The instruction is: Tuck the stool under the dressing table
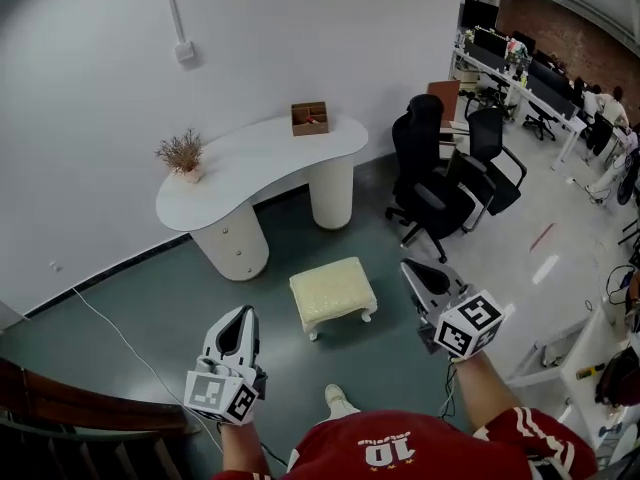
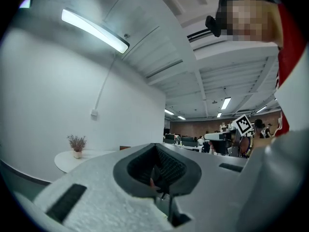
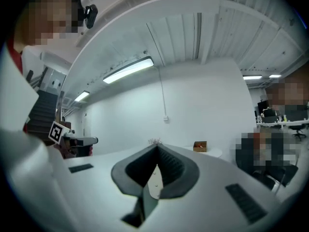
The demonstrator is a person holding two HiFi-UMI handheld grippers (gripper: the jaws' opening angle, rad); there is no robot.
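A small stool (image 1: 333,293) with a cream cushion and white legs stands on the grey floor, out in front of the white kidney-shaped dressing table (image 1: 256,162). My left gripper (image 1: 242,313) is shut and empty, held level to the stool's near left. My right gripper (image 1: 408,266) is also shut and empty, to the stool's right and slightly above it in the head view. Neither touches the stool. In the left gripper view the table (image 2: 77,161) shows far off past the shut jaws; in the right gripper view the table (image 3: 212,152) lies beyond the jaw tips.
On the table stand a dried plant in a pot (image 1: 182,155) and a brown box (image 1: 309,118). Black office chairs (image 1: 440,180) crowd the floor right of the table. A white cable (image 1: 115,330) runs across the floor at left. A dark stair rail (image 1: 70,408) is at lower left.
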